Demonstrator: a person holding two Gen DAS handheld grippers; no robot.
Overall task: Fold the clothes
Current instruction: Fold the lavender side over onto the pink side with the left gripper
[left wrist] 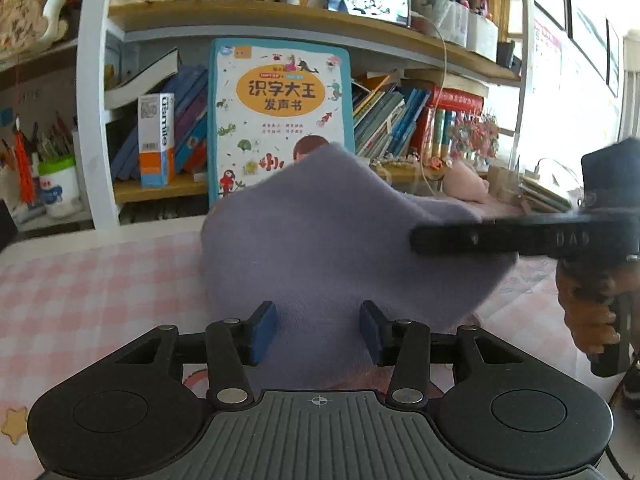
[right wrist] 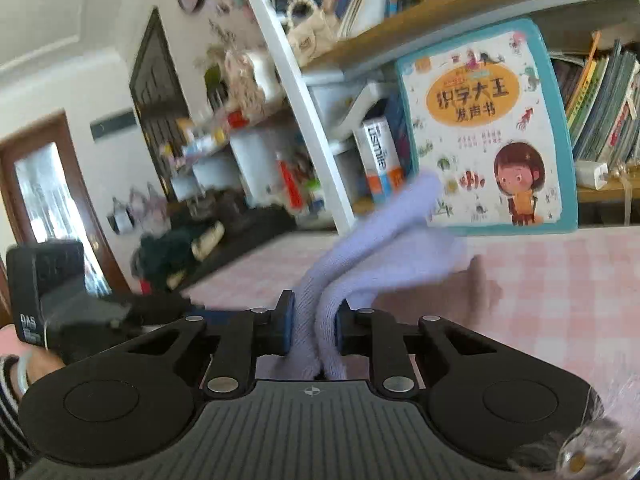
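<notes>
A lilac knitted garment (left wrist: 320, 248) hangs lifted above the pink checked table (left wrist: 100, 280). In the left wrist view its lower part falls between the blue pads of my left gripper (left wrist: 318, 332). The pads stand apart and do not pinch it. My right gripper (left wrist: 420, 238) comes in from the right, seen side-on and clamped on the garment's right edge. In the right wrist view the right gripper (right wrist: 314, 322) is shut on a bunched fold of the lilac garment (right wrist: 380, 240), which rises away from the pads.
A bookshelf (left wrist: 320, 20) stands right behind the table, with a large picture book (left wrist: 280, 112) leaning at the table's back edge. A pinkish cloth (right wrist: 440, 296) lies on the table under the garment. A person's hand (left wrist: 592, 316) holds the right gripper's handle.
</notes>
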